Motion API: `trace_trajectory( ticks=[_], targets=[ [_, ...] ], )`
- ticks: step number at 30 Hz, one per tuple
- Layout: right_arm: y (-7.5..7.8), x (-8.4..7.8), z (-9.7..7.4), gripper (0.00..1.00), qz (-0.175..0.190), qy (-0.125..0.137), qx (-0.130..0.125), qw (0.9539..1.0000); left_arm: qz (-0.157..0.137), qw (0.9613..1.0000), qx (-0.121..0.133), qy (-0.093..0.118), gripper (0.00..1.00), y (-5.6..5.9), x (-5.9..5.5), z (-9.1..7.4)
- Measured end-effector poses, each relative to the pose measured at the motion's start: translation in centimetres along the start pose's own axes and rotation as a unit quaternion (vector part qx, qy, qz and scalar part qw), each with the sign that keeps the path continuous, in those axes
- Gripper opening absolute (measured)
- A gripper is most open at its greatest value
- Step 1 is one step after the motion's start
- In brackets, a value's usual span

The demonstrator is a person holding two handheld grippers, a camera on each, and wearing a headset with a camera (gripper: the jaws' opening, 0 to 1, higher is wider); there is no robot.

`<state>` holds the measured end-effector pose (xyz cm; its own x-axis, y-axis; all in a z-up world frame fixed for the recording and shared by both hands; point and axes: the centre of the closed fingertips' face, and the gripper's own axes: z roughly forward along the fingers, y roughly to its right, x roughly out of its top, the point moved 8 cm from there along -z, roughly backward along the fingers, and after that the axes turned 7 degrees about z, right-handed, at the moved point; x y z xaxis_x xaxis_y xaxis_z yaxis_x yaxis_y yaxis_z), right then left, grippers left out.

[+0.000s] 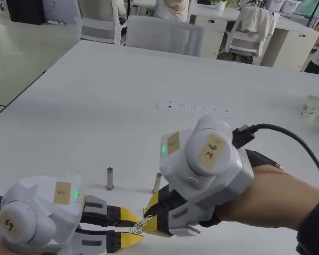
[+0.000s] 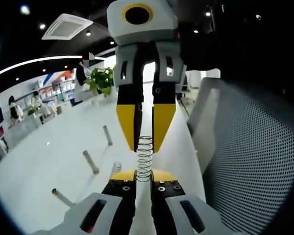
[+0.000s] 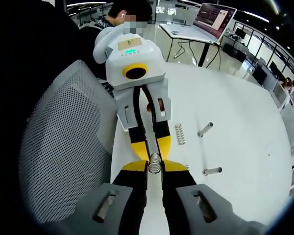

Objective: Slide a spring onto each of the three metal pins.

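One spring (image 2: 144, 156) — both left gripper (image 2: 144, 175) and right gripper (image 3: 155, 168) fingers pinched closed on its ends.

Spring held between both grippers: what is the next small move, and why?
Probably open the left gripper and let go. Both it and the right gripper pinch the same coiled metal spring, end to end, so neither can thread it onto the bare upright metal pin beside the right gripper.
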<state>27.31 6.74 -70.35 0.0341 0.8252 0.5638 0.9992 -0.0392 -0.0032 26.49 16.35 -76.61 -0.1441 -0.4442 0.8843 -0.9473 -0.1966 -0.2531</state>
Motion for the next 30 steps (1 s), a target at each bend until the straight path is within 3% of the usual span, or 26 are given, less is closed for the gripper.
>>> trace_trajectory(
  ticks=[11,24,30],
  targets=[
    [0.2,-0.2,0.4,0.11,0.005,0.001,0.009,0.9999,-0.006,1.0,0.004,0.007,0.02,-0.2,0.1,0.0],
    [0.4,-0.7,0.7,0.09,0.005,-0.009,0.01,0.9999,-0.009,0.9998,0.001,0.018,0.02,-0.2,1.3,0.2],
    [0.4,-0.8,0.7,0.09,0.009,-0.011,0.014,0.9998,0.0,0.9999,-0.002,0.011,0.02,-0.1,1.5,0.2]
  ],
)
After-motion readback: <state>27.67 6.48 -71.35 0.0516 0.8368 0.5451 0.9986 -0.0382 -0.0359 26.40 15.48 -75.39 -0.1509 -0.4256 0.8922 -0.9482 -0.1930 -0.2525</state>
